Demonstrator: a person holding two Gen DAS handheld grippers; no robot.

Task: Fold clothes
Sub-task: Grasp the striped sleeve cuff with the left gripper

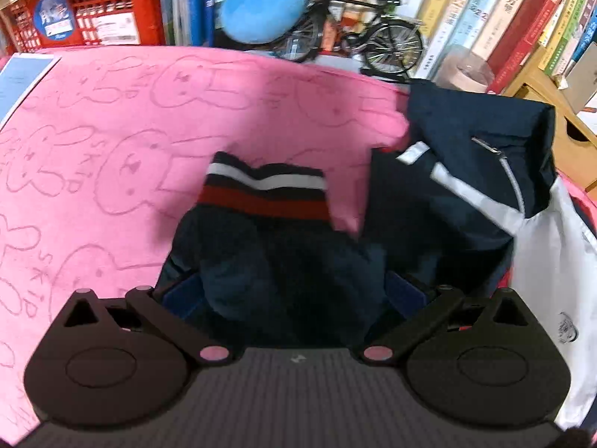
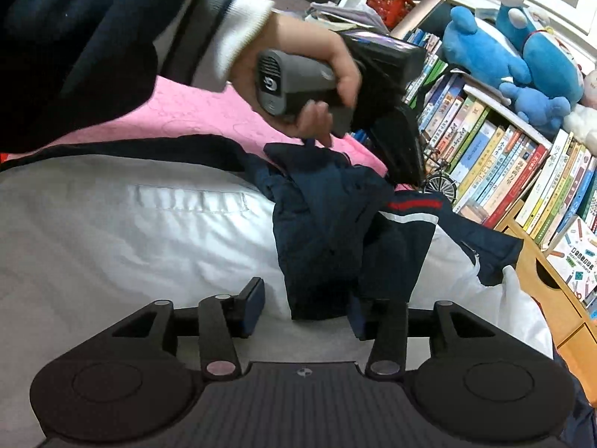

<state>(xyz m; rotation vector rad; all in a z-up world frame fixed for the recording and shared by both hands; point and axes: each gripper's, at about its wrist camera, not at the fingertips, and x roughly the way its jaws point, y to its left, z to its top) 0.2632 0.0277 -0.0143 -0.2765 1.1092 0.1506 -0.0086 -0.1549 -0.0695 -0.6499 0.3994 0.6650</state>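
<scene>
Nearest in the right wrist view: the right gripper (image 2: 306, 310), released, pads apart, lying low on the jacket (image 2: 112, 224) spread across the pink blanket (image 2: 194, 112). One pad bare against the white front panel, the other touching the hem of a bunched navy sleeve (image 2: 328, 224); no clamping on the cloth.

Just past that, above the blanket: a hand (image 2: 298, 74) in a white-cuffed dark top, wrapped round the grey handle of the left gripper (image 2: 403, 164), tilted steeply down onto the raised sleeve. Fingertips lost in dark cloth from this side; grip unreadable here.

Settled only by the left wrist view: both blue pads spread wide with thick navy sleeve packed between them, so grasping the sleeve. Striped cuff (image 1: 265, 194), white and red bands on navy, sticking out beyond the fingers and hanging over bare blanket. Also shown only here: rabbit outlines printed on the blanket, the jacket's navy collar and zip toward its right side, and a sheet of paper (image 1: 22, 74) at its left edge.

Beyond the blanket's far edge in the left wrist view: a model bicycle (image 1: 373, 37), a round blue plush (image 1: 261, 3), a red crate (image 1: 82, 11), rows of books (image 1: 503, 18).

Only in the right wrist view: blue plush toys (image 2: 485, 48) atop the bookshelf behind the blanket, and a wooden drawer box (image 2: 541, 280) off its right side.
</scene>
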